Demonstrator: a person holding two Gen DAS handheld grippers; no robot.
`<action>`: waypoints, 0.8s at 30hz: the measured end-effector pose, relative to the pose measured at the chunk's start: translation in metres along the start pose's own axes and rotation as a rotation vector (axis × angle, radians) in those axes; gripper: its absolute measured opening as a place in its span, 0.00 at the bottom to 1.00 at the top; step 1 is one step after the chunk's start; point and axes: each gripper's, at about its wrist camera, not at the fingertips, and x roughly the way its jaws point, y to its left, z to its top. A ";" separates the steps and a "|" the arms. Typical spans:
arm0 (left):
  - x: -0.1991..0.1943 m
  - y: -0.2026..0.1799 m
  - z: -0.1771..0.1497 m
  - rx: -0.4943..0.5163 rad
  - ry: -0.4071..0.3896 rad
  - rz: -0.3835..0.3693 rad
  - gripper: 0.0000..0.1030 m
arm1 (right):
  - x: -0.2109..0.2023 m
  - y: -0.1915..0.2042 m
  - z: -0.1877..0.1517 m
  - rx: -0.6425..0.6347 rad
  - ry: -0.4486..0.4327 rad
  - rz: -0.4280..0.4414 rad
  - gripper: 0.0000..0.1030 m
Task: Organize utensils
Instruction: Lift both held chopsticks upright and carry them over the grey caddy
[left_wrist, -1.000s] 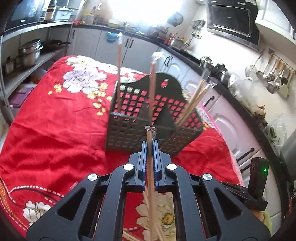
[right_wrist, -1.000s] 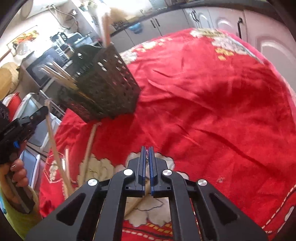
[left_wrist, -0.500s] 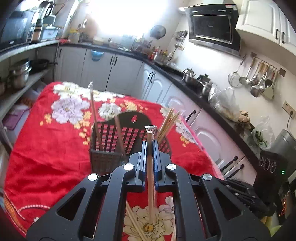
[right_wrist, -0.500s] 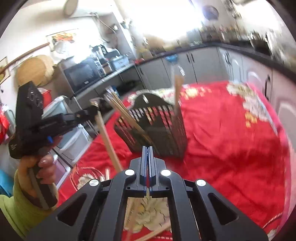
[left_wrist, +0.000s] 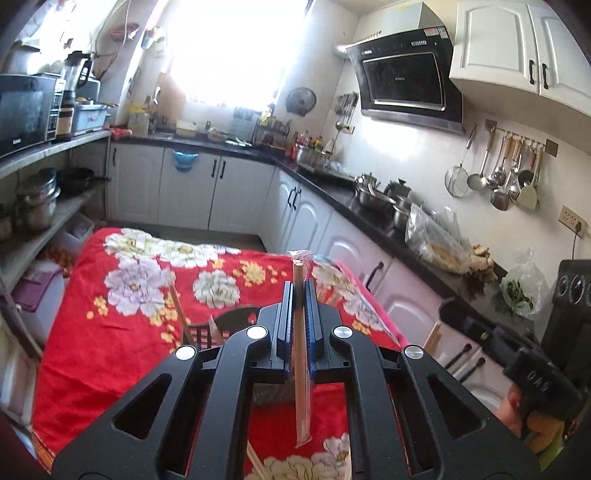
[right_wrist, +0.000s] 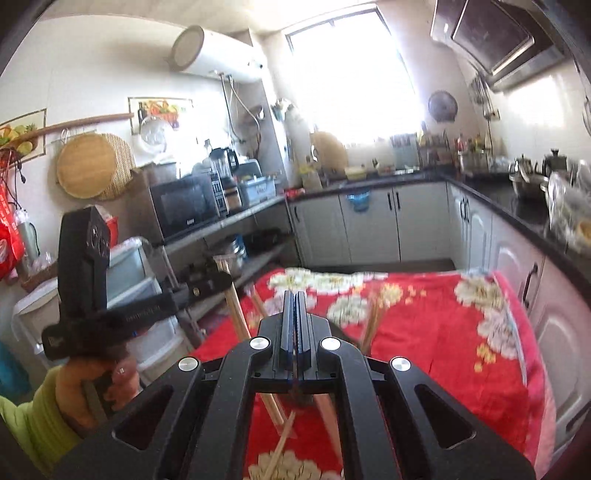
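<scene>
Jaws of left gripper (left_wrist: 300, 295) around unlabelled wrapped chopsticks (left_wrist: 301, 354)

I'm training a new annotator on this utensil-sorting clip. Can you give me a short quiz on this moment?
1. True or false: the left gripper is shut on the wrapped chopsticks.
2. The tablecloth is: A) blue striped, B) red with flowers, C) plain white.
3. Which camera view shows the hand that holds the left gripper?

Key: 1 true; 2 B; 3 the right wrist view.
</scene>
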 end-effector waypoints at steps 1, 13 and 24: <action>0.001 0.000 0.003 -0.001 -0.007 0.004 0.03 | 0.001 0.000 0.006 -0.004 -0.013 0.005 0.01; 0.003 -0.005 0.046 0.050 -0.121 0.095 0.03 | 0.024 0.018 0.057 -0.080 -0.095 0.004 0.01; 0.042 0.000 0.043 0.082 -0.122 0.144 0.03 | 0.057 0.010 0.083 -0.130 -0.139 -0.054 0.01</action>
